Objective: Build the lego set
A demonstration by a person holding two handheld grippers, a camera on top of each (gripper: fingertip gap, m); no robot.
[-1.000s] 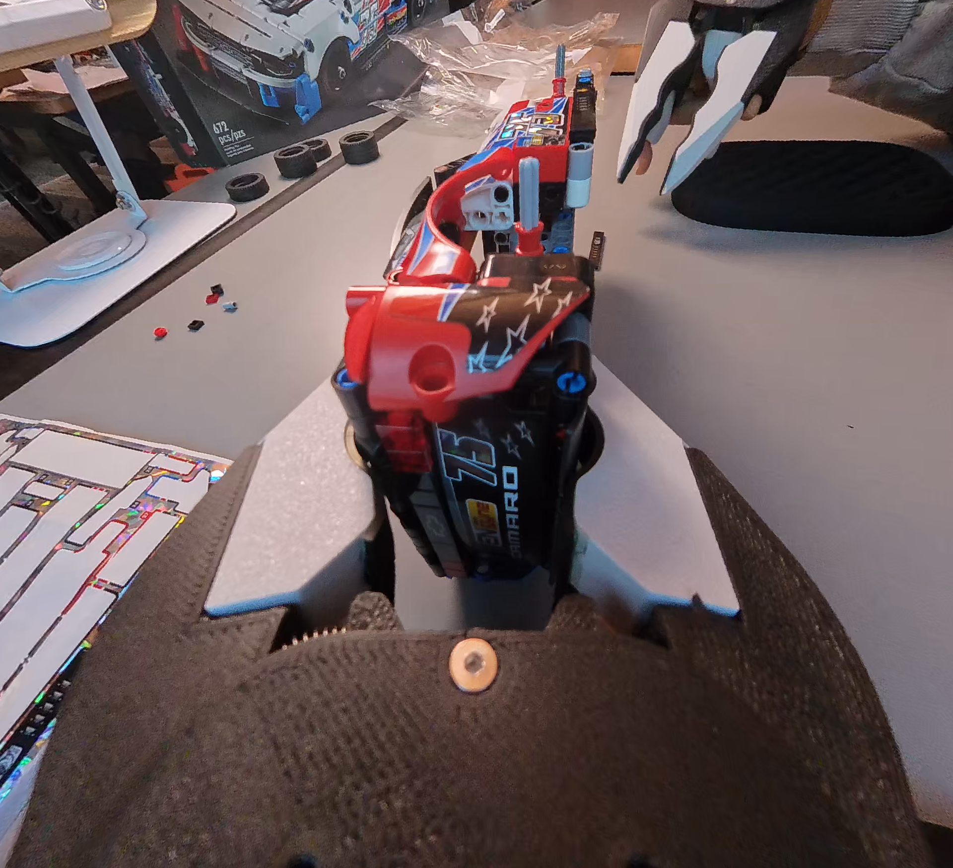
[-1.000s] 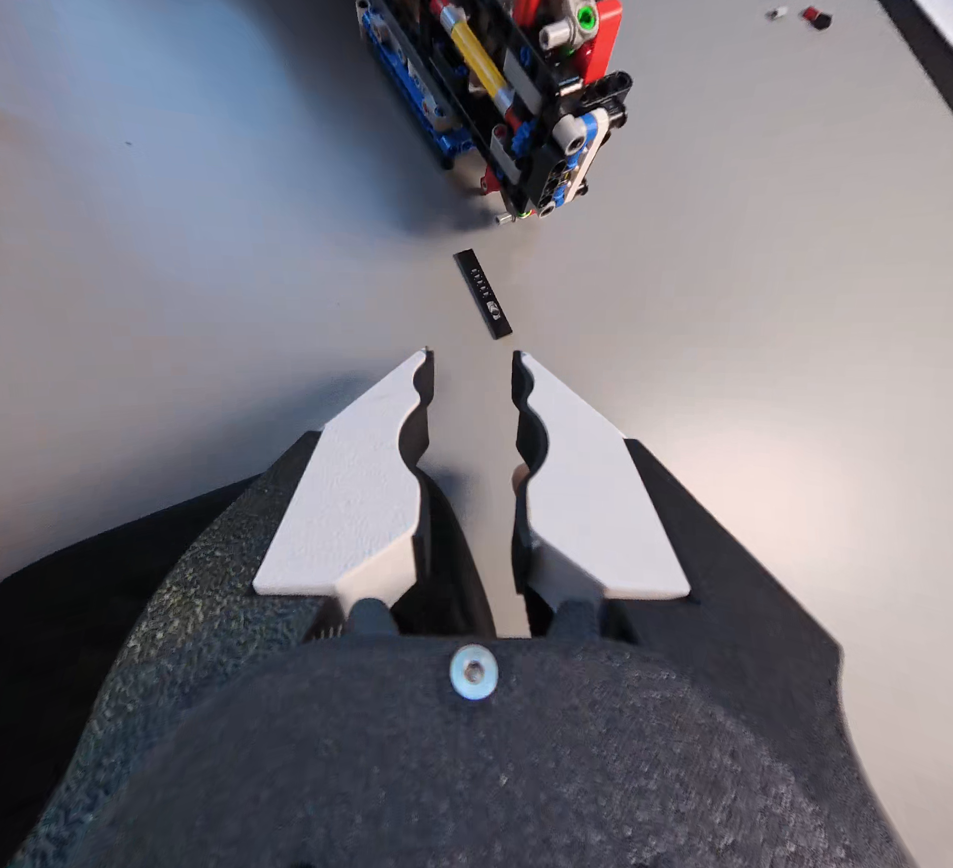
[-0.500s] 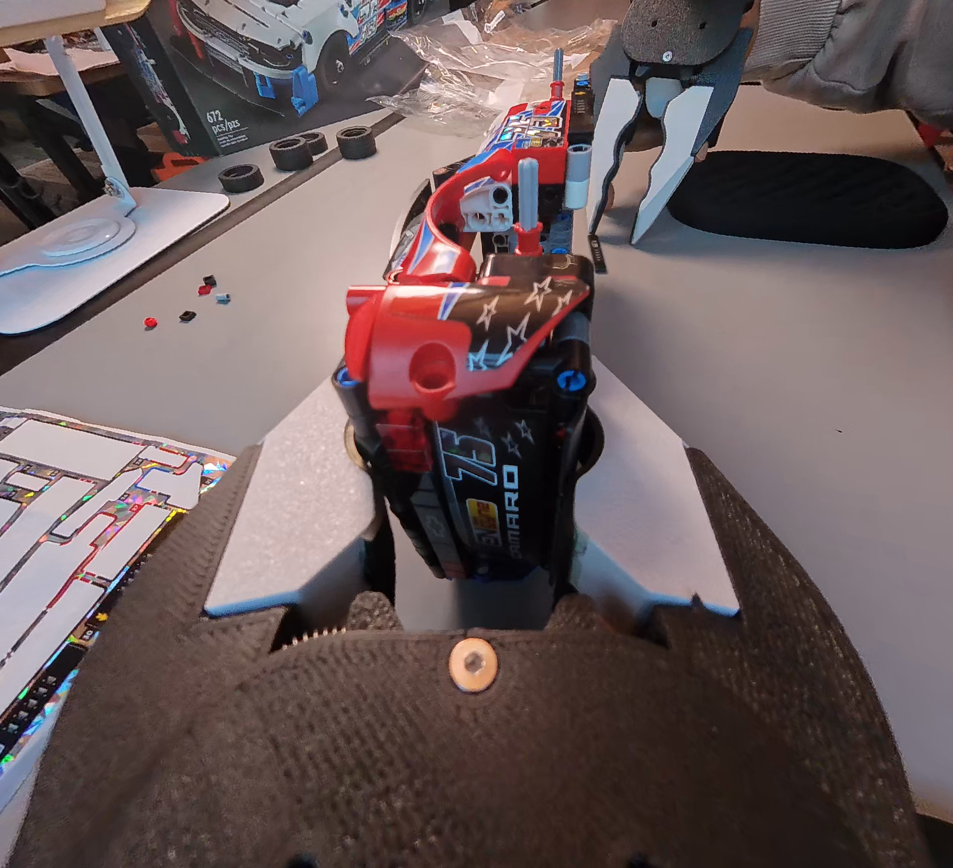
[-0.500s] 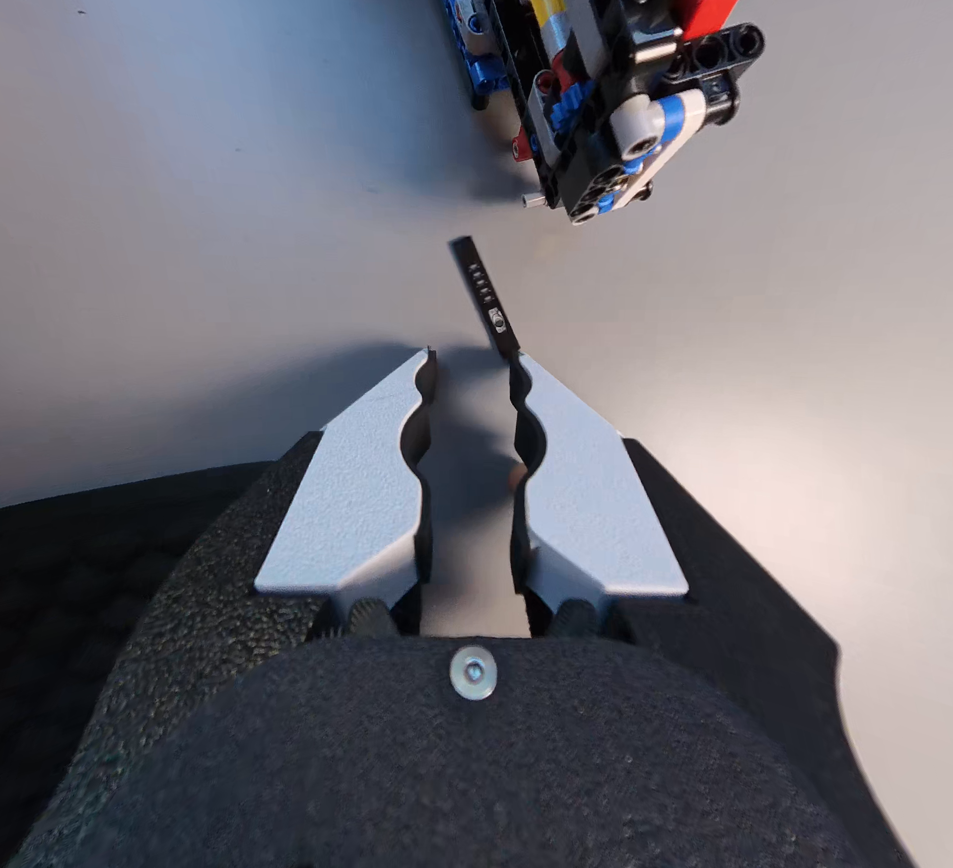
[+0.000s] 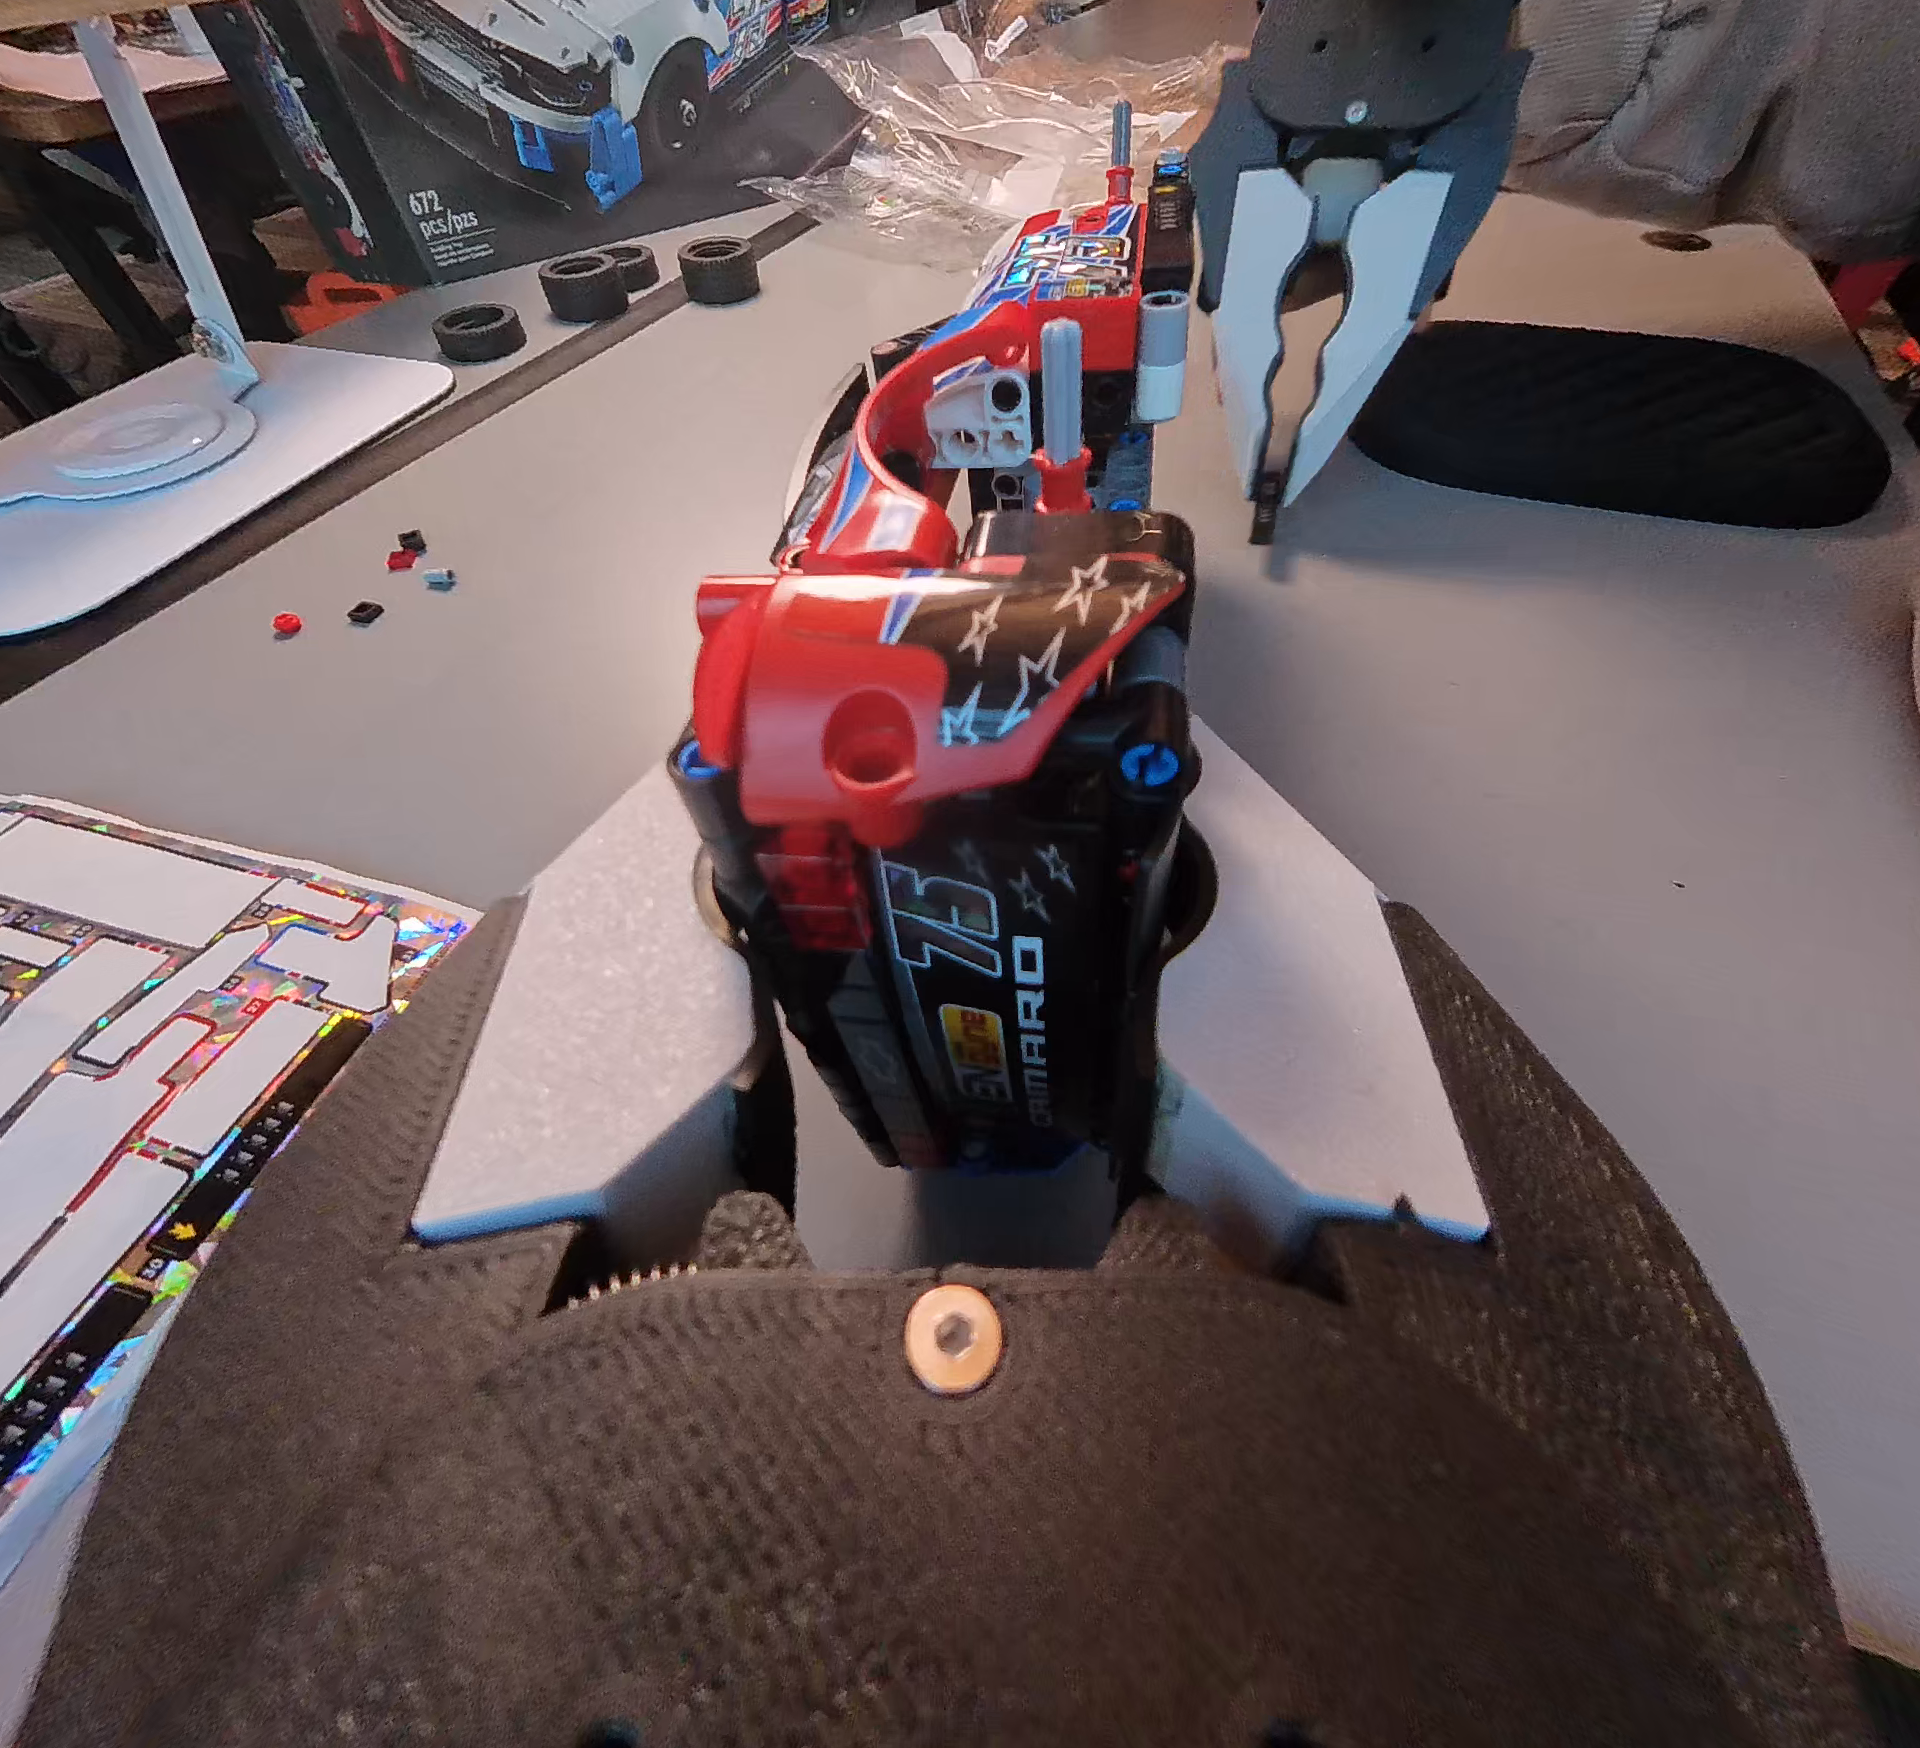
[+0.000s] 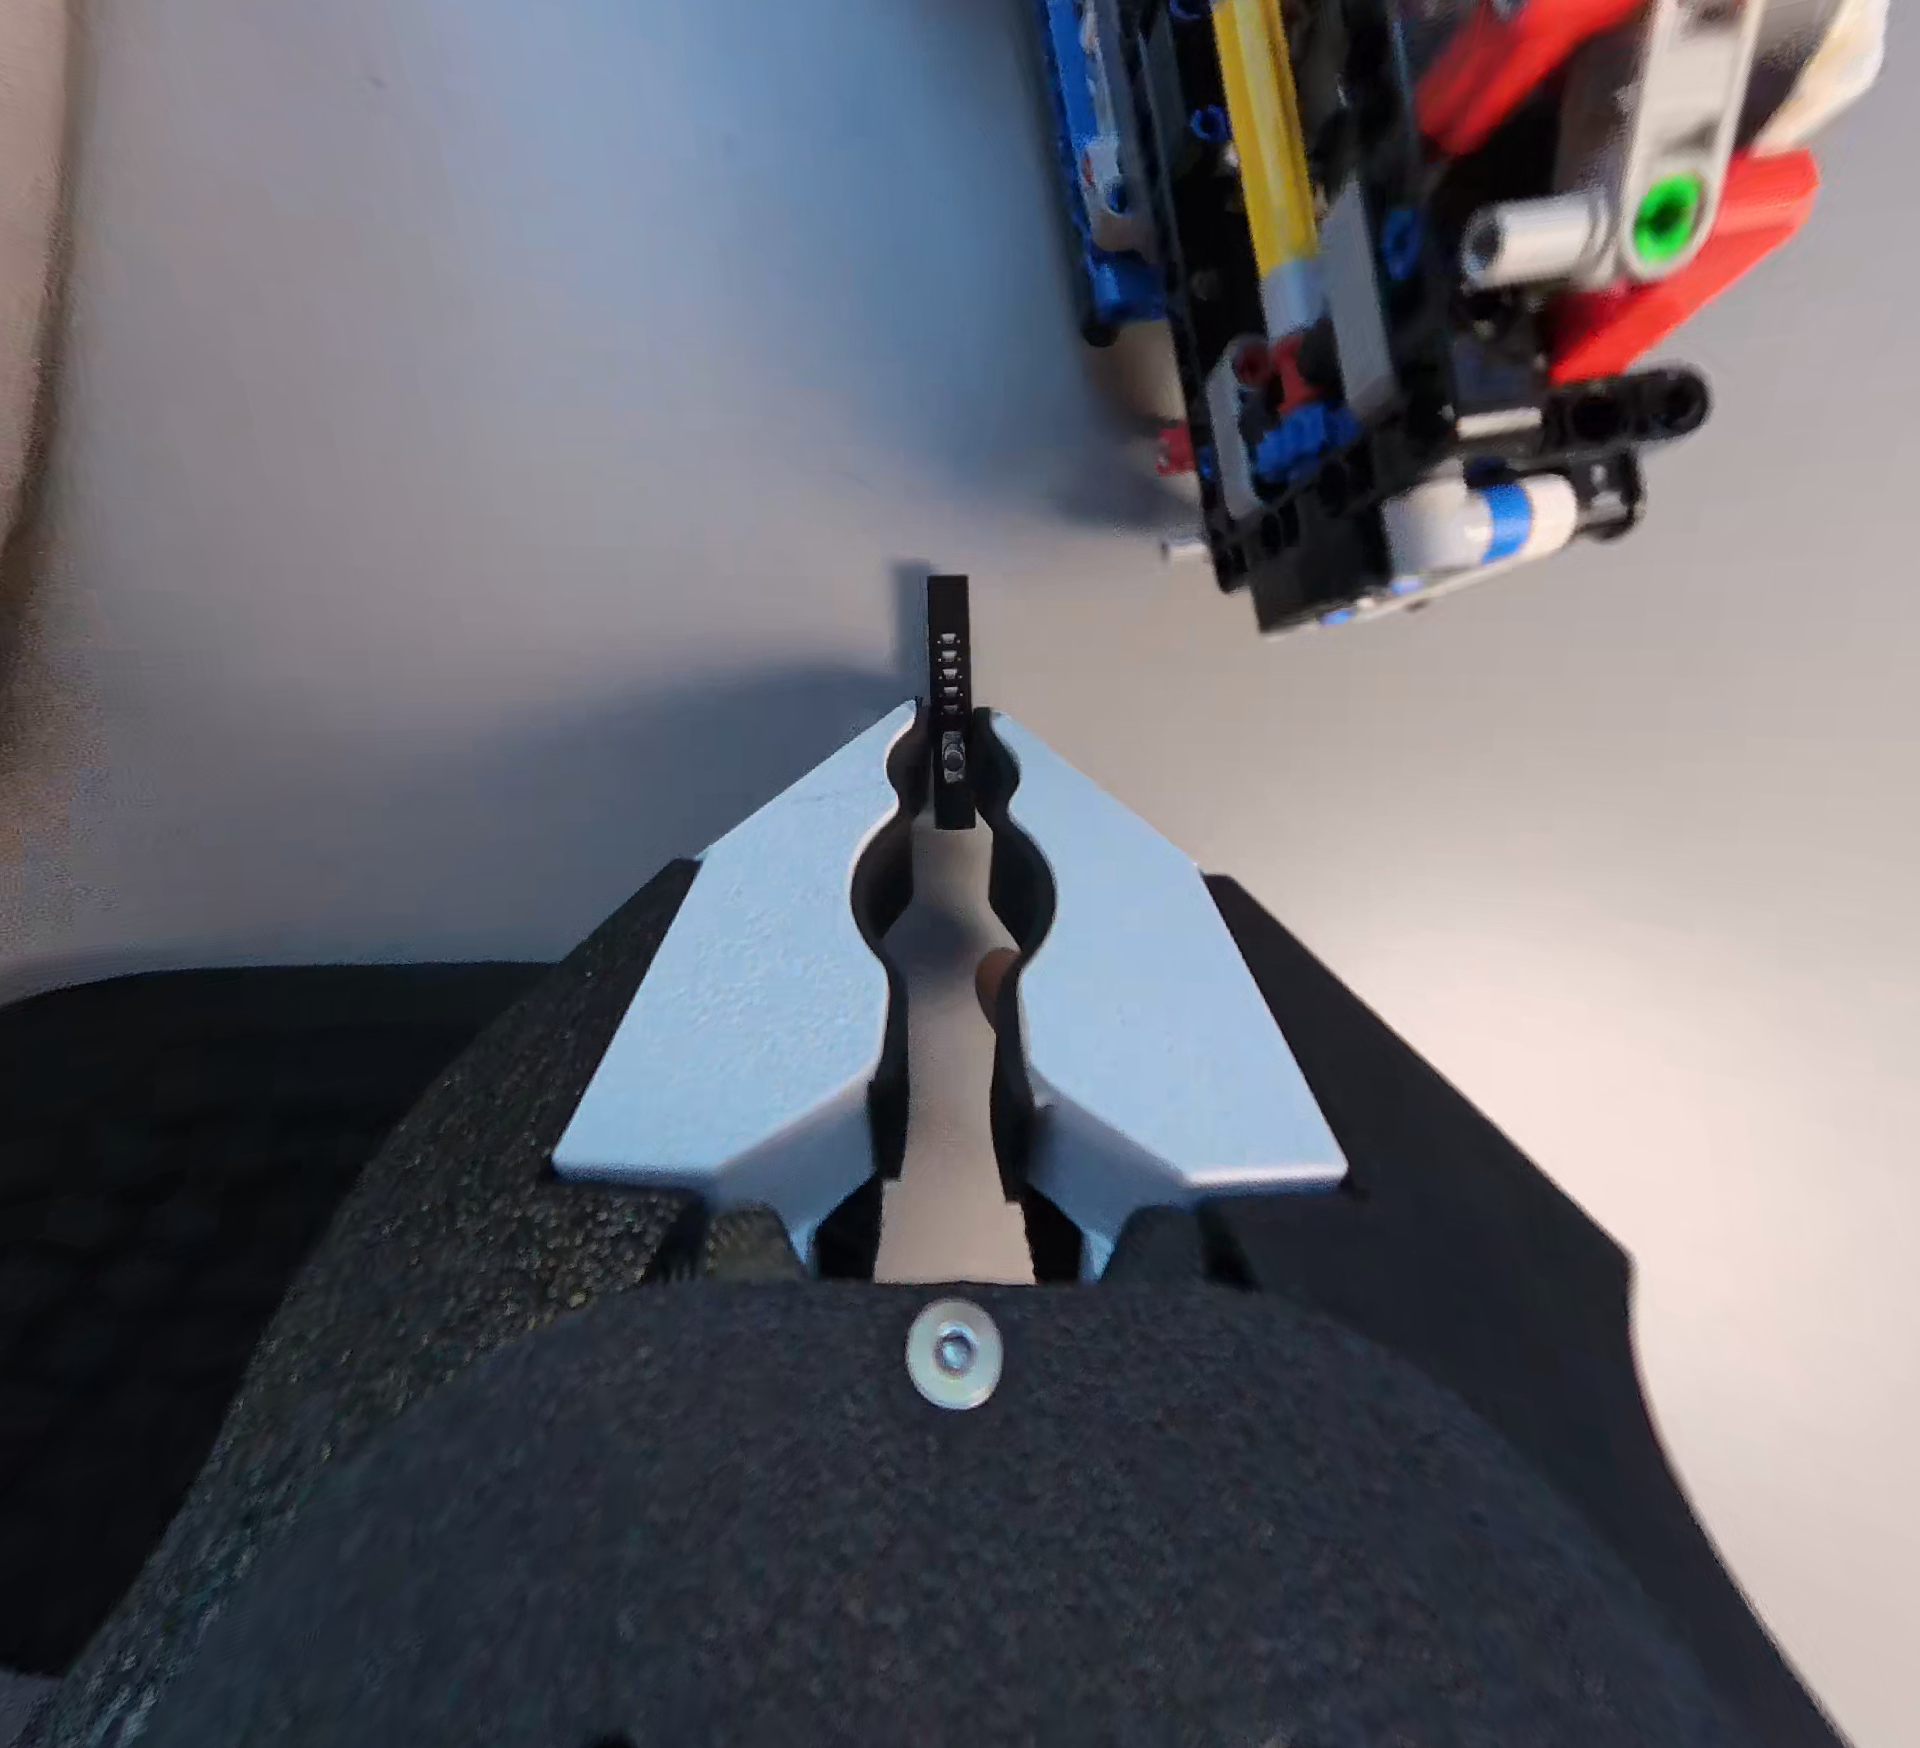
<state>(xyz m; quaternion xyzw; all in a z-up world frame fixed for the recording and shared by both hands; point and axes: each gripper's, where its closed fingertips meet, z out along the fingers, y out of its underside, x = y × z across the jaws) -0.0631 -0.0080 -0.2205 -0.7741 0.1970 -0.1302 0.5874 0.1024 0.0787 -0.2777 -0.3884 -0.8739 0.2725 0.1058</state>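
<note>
Grey table (image 6: 520, 348): right tongs (image 6: 951, 719) pinch black strip (image 6: 948, 659) lengthwise.

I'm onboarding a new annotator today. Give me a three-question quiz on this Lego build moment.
1. True or false: the left hand-held gripper grips the red-and-black Lego car model.
2. What does the right hand-held gripper pinch? A) rubber tyre B) thin black strip piece C) plastic bag
3. Fill in: four black rubber tyres lie near the printed ____ box.

Key: 1 true; 2 B; 3 Lego.
</note>
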